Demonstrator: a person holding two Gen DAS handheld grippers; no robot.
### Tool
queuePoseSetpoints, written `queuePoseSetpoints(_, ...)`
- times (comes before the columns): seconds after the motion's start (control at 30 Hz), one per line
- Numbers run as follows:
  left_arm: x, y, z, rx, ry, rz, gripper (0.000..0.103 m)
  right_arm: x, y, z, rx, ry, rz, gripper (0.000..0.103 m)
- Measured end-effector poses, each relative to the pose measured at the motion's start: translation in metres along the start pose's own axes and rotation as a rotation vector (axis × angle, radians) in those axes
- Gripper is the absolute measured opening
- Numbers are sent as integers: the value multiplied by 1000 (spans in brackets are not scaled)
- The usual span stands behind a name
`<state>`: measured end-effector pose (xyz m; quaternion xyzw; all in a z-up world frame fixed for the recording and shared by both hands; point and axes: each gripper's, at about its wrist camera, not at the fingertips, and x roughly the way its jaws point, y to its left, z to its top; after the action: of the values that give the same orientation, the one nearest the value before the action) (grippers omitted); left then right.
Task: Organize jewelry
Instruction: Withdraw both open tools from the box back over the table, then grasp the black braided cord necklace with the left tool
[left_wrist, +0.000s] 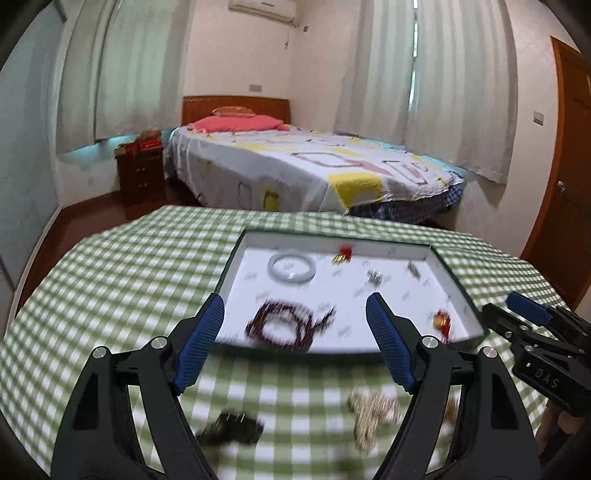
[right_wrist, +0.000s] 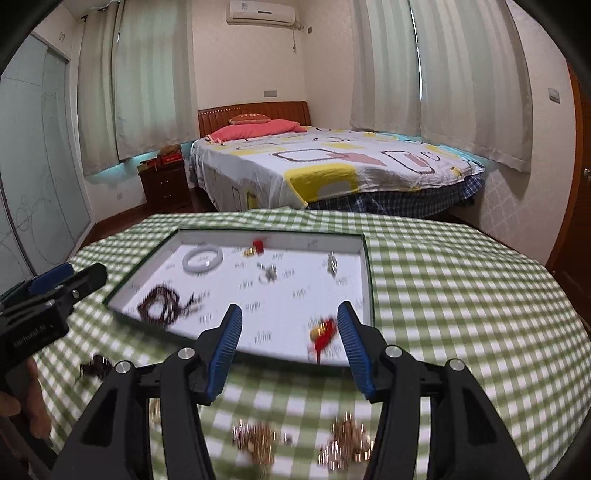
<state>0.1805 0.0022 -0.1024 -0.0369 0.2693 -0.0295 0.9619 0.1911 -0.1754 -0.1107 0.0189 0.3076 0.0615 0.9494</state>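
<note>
Black plastic arms with ribbed blue pads fill the bottom of both wrist views: the left gripper (left_wrist: 295, 317) stands wide apart and grasps nothing, and the right gripper (right_wrist: 290, 328) is also released, its jaws parted with nothing pressed between them. Seen from the left view, the right gripper's black body carries raised letters that seem to read "DAS"; the small white lettering on the left gripper's body in the right view is too blurred to read. Loose on the green-and-white checked cloth of the desk (right_wrist: 461, 295), nearest the cameras, lie blurred heaps of gold-coloured chain (right_wrist: 255, 443), a second gold heap (right_wrist: 345, 445) and a dark tangled piece (left_wrist: 231, 430). Just beyond sits a shallow rectangular white tray (left_wrist: 456, 284) with low walls and a small repeated grey print on its floor, too smeared to read. Inside it rest a dark beaded bracelet (left_wrist: 280, 325) coiled at the near left, a smooth pale bangle (left_wrist: 291, 267) toward the far left, a red-and-gold ornament (right_wrist: 323, 334) at the near right edge, another red-and-gold piece (left_wrist: 343, 254) at the far wall, and small silvery items (right_wrist: 269, 273) in the middle. Farther back stands a bed (right_wrist: 332, 170) with a patterned sheet, pink pillows and a wooden headboard, pale curtains and a wall air conditioner (right_wrist: 262, 13).
</note>
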Motion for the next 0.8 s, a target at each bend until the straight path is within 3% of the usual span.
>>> queuePoseSetpoints(0.5, -35, 23, -66, -30, 112, 48, 77, -36, 5, -64, 8, 53, 11, 53)
queuePoseSetpoints(0.8, -27, 34, -76, -43, 161, 84, 77, -37, 2, -81, 23, 85, 14, 53)
